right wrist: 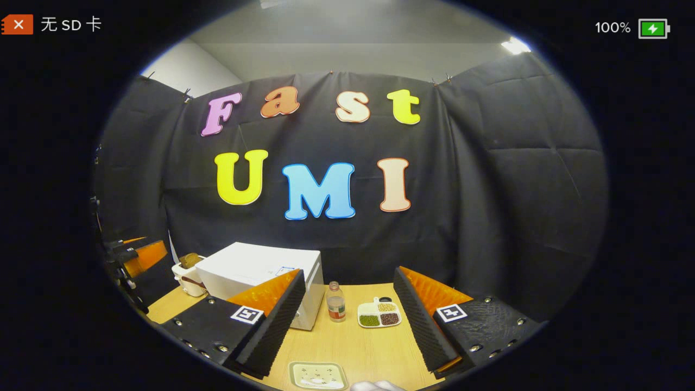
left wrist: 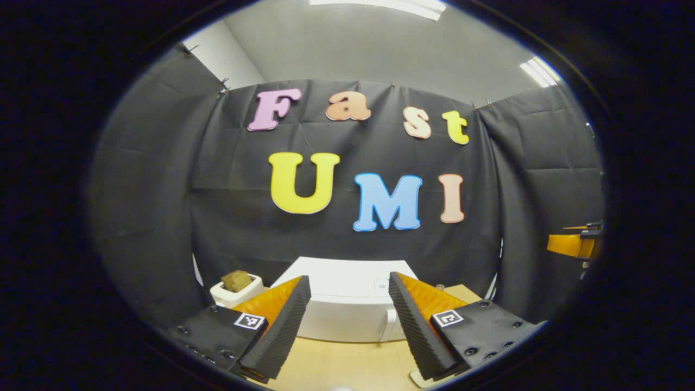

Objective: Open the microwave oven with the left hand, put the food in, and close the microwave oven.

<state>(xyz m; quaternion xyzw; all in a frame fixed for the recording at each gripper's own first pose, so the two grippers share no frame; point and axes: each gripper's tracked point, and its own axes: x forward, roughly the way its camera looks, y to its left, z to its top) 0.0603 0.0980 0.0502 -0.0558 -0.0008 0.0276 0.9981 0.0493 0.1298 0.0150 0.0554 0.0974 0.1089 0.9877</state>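
Still nothing begun: the microwave (left wrist: 347, 304) stands closed. Facing it, the left gripper (left wrist: 347, 331) gapes wide, empty. Its handle (left wrist: 390, 326) comes next.

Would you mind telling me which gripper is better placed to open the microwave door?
Left. The left gripper faces the closed microwave head-on, jaws open, with its handle between them. The right gripper points at the sectioned dish.

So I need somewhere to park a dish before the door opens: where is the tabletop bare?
Bare wood lies between the white microwave oven, the small clear bottle and the pale square plate at the near edge. It is crowded around the bottle and the divided snack tray.
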